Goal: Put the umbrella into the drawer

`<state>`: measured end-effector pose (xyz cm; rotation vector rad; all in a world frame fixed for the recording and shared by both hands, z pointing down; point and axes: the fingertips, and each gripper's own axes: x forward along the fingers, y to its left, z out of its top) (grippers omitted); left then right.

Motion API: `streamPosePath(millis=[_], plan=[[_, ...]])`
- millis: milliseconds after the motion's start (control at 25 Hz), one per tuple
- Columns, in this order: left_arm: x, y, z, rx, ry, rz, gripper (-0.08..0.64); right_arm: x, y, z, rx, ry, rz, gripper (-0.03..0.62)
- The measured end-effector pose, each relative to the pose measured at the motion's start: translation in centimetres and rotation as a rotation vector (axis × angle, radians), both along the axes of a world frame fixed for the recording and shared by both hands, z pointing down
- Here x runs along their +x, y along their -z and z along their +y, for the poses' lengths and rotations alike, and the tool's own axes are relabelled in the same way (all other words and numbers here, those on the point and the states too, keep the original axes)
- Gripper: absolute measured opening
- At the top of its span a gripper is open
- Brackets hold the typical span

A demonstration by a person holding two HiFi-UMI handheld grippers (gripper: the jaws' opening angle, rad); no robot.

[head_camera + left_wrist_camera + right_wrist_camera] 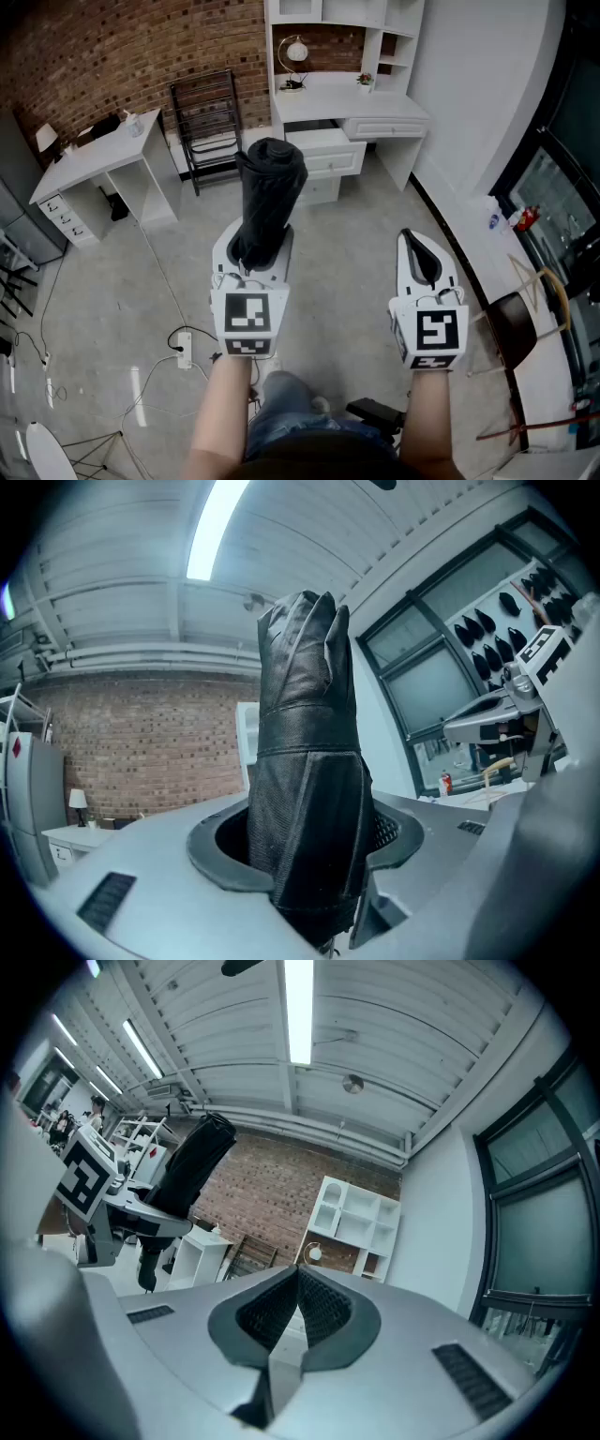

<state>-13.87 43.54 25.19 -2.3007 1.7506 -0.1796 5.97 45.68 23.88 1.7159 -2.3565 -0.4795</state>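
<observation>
A folded black umbrella [270, 192] in its sleeve stands upright between the jaws of my left gripper [255, 246], which is shut on its lower end. In the left gripper view the umbrella [305, 789] fills the middle, clamped between the dark pads [389, 832]. To the right, my right gripper [419, 251] is shut with nothing in it; its pads [323, 1307] meet in the right gripper view. Ahead, against the brick wall, a white desk [347, 103] has a white drawer unit [323, 155] beneath it. Both grippers are held over the floor, well short of it.
A black folding rack [208, 122] leans on the brick wall left of the desk. A second white desk [98, 155] stands far left. A power strip [184, 349] and cables lie on the floor. A chair [516, 323] and glass wall are on the right.
</observation>
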Motion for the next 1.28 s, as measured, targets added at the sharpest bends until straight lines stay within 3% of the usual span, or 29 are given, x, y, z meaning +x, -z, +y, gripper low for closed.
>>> streamPosePath(millis=[280,560,1280], plan=[[-0.2,-0.4,-1.4,-0.009,0.028,0.033,0.236,2.2,-0.3,-0.7,0.005,-0.021,-0.001,0.002],[-0.5,-1.0,-7.4,-0.011,0.027,0.041,0.236,2.1,-0.6,-6.5,0.005,-0.024,-0.014,0.001],[-7.1,-2.5,-37.5,-0.070,-0.049,0.027,0.236,-5.0,-2.0,-35.6,-0.045,-0.097,0.004,0.002]])
